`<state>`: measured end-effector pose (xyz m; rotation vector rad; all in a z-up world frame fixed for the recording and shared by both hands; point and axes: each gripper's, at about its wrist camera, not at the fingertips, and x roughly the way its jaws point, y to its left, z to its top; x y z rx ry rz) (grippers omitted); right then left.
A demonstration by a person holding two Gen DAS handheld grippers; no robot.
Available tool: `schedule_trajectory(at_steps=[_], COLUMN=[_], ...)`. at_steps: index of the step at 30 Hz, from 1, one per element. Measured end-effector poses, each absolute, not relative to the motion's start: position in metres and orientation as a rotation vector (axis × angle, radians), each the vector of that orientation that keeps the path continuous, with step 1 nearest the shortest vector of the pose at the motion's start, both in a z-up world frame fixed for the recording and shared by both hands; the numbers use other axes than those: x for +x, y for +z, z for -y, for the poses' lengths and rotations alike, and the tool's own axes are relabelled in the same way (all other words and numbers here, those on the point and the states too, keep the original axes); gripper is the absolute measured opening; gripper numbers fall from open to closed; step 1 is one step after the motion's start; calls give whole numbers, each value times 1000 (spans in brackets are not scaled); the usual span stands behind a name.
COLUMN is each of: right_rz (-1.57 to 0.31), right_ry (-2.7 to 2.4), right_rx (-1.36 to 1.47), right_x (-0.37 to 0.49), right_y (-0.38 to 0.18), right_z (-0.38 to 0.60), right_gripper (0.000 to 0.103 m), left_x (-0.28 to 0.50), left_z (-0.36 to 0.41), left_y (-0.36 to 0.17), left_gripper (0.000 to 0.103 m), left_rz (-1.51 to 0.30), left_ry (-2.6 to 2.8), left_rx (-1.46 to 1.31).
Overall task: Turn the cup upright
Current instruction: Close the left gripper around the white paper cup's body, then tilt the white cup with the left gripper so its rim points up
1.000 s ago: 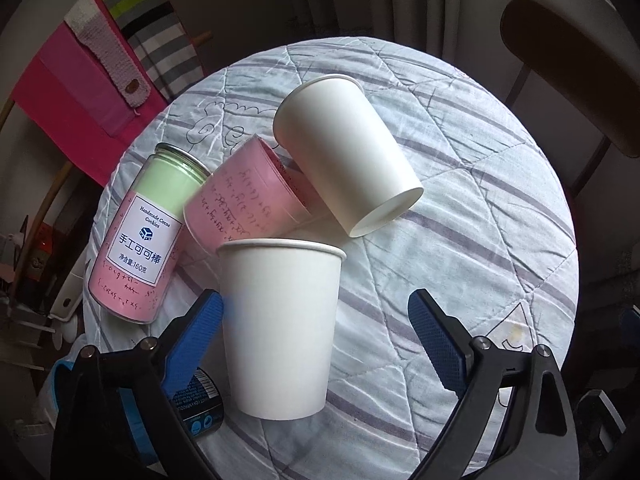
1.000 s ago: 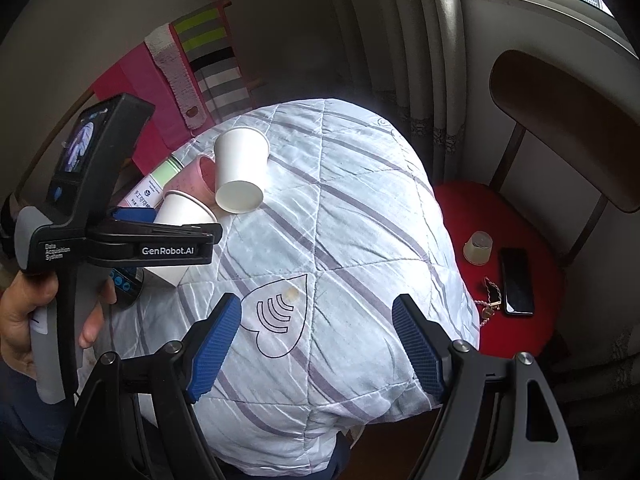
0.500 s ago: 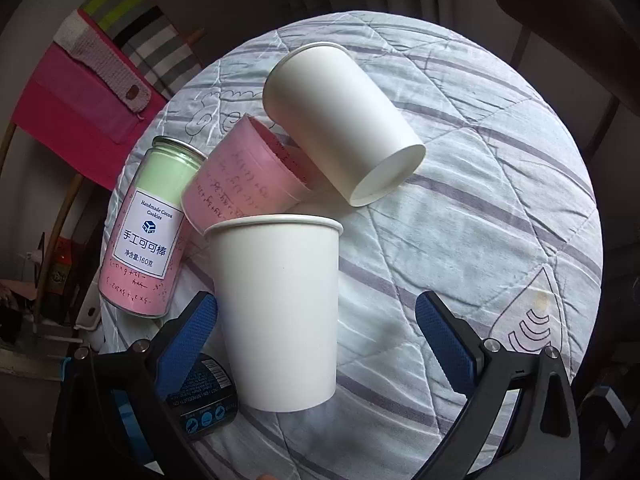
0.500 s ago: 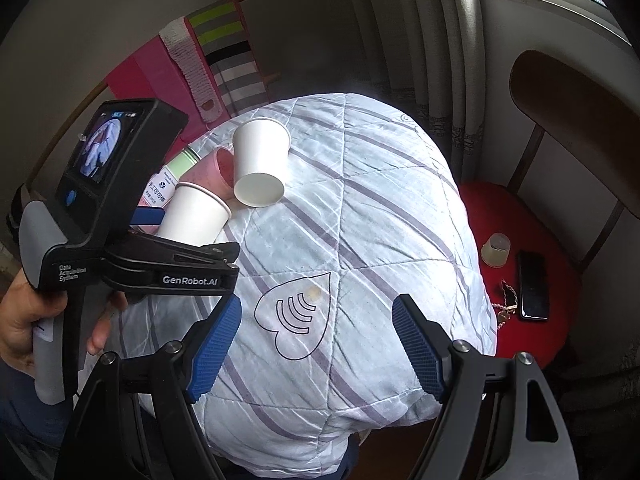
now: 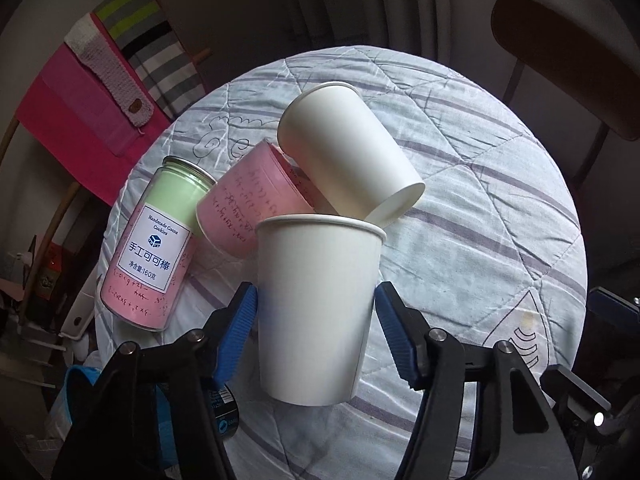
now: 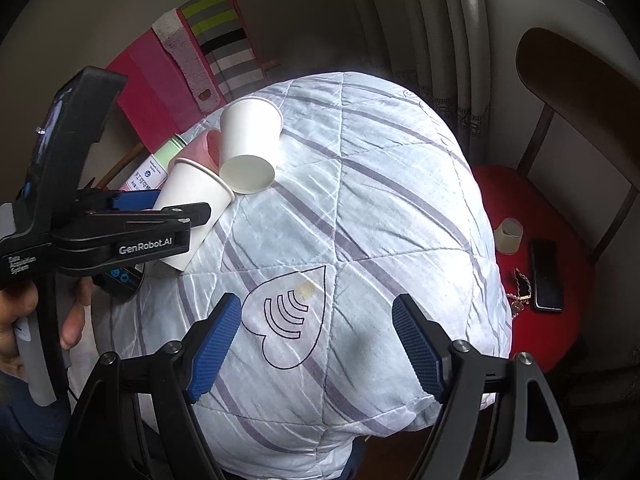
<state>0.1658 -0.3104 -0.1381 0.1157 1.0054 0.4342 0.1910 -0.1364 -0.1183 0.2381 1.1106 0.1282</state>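
A white paper cup (image 5: 316,304) lies on its side on the quilted round table (image 5: 500,248), its rim pointing away from me. My left gripper (image 5: 316,316) has both blue pads against the cup's sides and is shut on it; the same cup (image 6: 192,204) and the left gripper's fingers (image 6: 132,236) show in the right wrist view. A second white paper cup (image 5: 352,152) lies tilted beyond it, resting on a pink cup (image 5: 248,208). My right gripper (image 6: 316,352) is open and empty above the table's near part.
A pink and green cookie jar (image 5: 156,248) lies left of the cups. A dark round tin (image 5: 224,408) sits under the left gripper. A red chair seat (image 6: 532,264) to the right holds a small cup (image 6: 508,236) and a phone (image 6: 546,276).
My left gripper has closed its jaws from wide open onto the near white cup. The right gripper has stayed open and shifted only slightly.
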Motion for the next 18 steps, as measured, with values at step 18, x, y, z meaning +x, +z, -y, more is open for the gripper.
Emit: schedule_trajectory(at_steps=[18], right_rz=[-992], right_ry=[424], right_rx=[128], right_x=[172], right_y=[-141], right_z=[307], right_gripper=[79], left_x=[146], left_z=[141], left_y=[-101], left_gripper=[62], left_rz=[-884], left_ry=[60], left_rx=[184])
